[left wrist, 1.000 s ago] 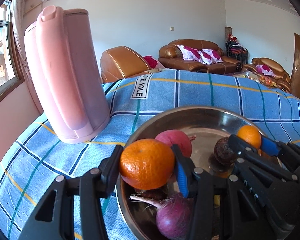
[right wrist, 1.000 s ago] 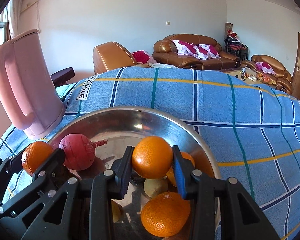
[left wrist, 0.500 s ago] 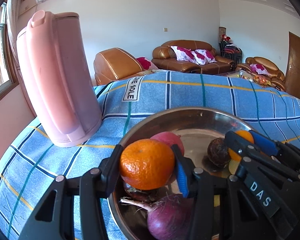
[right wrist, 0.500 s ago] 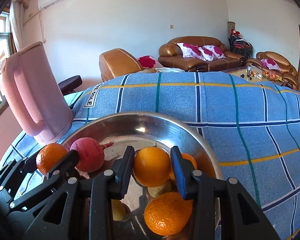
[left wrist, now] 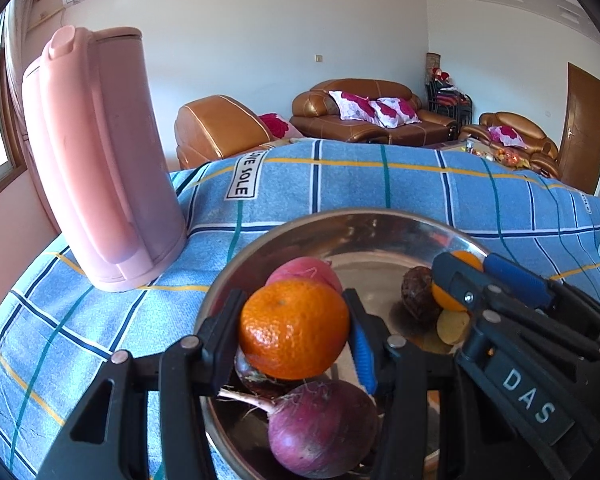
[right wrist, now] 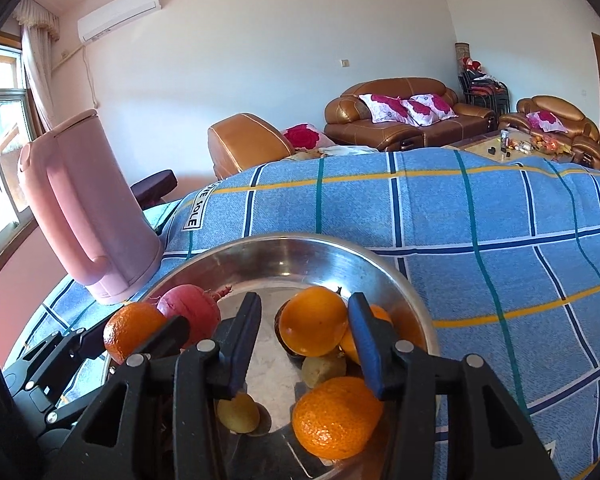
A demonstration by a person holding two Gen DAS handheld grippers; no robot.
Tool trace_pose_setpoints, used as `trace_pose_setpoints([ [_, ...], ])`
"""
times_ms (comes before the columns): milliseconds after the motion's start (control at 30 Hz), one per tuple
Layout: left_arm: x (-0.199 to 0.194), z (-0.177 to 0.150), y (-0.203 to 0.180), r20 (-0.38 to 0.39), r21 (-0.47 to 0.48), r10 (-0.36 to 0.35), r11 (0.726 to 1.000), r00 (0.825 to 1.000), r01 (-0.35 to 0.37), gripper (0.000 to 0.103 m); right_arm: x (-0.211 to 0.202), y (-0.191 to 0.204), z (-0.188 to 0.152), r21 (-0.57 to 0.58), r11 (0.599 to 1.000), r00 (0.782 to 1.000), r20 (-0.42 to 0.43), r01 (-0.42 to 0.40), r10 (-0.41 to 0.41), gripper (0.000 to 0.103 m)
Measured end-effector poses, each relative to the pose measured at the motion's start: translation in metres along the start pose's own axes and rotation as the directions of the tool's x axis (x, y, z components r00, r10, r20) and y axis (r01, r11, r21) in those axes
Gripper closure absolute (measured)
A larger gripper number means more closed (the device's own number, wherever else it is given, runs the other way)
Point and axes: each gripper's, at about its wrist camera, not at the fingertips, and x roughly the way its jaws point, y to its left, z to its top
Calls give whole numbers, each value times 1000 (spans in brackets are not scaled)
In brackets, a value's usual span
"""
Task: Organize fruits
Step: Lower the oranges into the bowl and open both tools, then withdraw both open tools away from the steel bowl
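Sunlit living room with brown leather sofas behind, and in front a table under a blue checked cloth bearing a "SOLE" label.

On it the left gripper pinches a mandarin between its two fingers, both pads pressed against the fruit's sides. The mandarin is held above the near left rim of a steel bowl, its dimpled stem end facing up and toward the camera.

Just below it lies a purple radish, long axis roughly across the view, its thin root tail pointing left toward the bowl's rim. Behind the mandarin sits a pink radish; from the right wrist view its tail points right and away. A dark wrinkled fruit lies farther right in the bowl.

The right gripper is spread, its fingers standing apart. An orange sits between them, close to the right finger with a clear gap on the left; whether that finger touches it cannot be told. The orange rests on other fruit in the bowl's right half, its small stem pointing up. Another orange lies nearer the camera, and two small yellowish fruits sit on the bowl's floor.

Left of the bowl, a pink kettle stands upright on the cloth, handle toward the camera.
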Motion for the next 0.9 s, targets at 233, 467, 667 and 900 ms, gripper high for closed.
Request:
trace_pose_setpoints([
  [233, 0, 0, 1, 0, 0, 6, 1000, 1000, -6, 52, 2, 2, -1, -8, 1000, 1000, 2, -12, 12, 47],
  [467, -2, -1, 0, 8, 1, 25, 1000, 1000, -25, 47, -1, 6, -3, -23, 1000, 1000, 22, -12, 12, 33],
  [667, -11, -2, -2, 53, 6, 46, 999, 998, -46, 5, -8, 8, -3, -34, 999, 998, 64, -3, 6, 32],
  [900, -27, -2, -7, 133, 26, 52, 998, 990, -56, 0, -32, 6, -1, -32, 995, 973, 212, 97, -88, 26],
])
